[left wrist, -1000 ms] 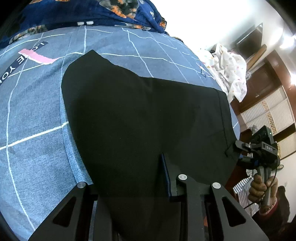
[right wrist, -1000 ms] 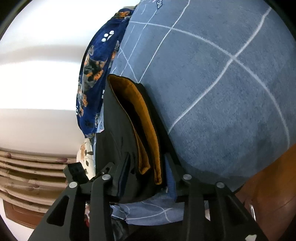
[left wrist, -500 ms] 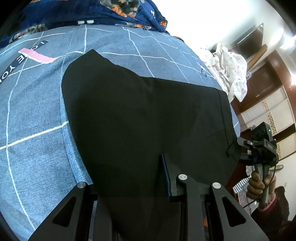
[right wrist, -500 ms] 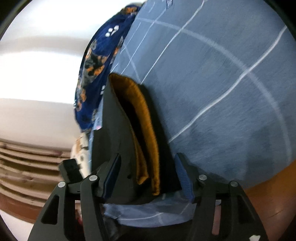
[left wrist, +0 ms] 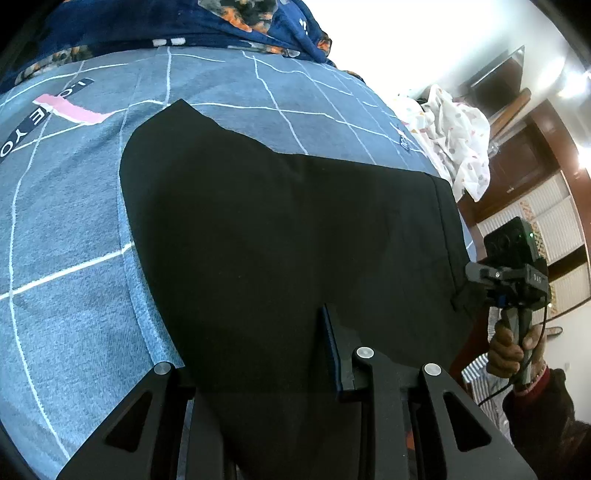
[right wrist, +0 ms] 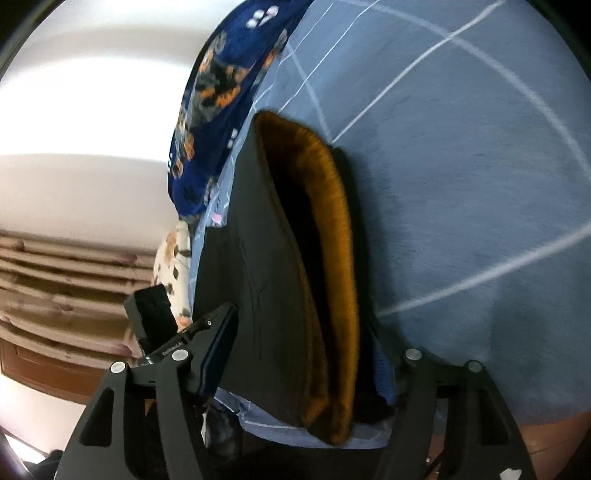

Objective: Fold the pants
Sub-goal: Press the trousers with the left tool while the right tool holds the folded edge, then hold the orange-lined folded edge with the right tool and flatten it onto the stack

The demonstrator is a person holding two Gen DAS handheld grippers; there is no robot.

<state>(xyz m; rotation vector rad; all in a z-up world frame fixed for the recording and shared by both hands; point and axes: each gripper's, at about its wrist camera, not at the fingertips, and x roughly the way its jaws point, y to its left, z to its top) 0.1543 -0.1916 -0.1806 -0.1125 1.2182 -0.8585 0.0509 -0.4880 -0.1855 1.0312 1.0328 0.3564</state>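
Note:
Black pants [left wrist: 288,236] lie spread on a blue bed cover [left wrist: 66,229] with white grid lines. My left gripper [left wrist: 258,343] sits at the near end of the pants. It is shut on the black cloth, which drapes over and hides its left finger. In the left wrist view a hand holds my right gripper [left wrist: 469,295] at the pants' right edge. In the right wrist view the waistband with its orange lining [right wrist: 332,236] lies between the jaws of my right gripper [right wrist: 301,363]. Those jaws are opening and both pads stand off the cloth.
A dark blue patterned blanket [left wrist: 240,22] is bunched along the far side of the bed. A white dotted cloth [left wrist: 458,140] lies off the far right corner before brown wooden cabinets [left wrist: 535,155]. The bed's edge runs just under my right gripper.
My right gripper's jaws have spread apart and let go of the waistband, and the gripper has shifted and rolled a little. The left gripper and the pants have stayed put.

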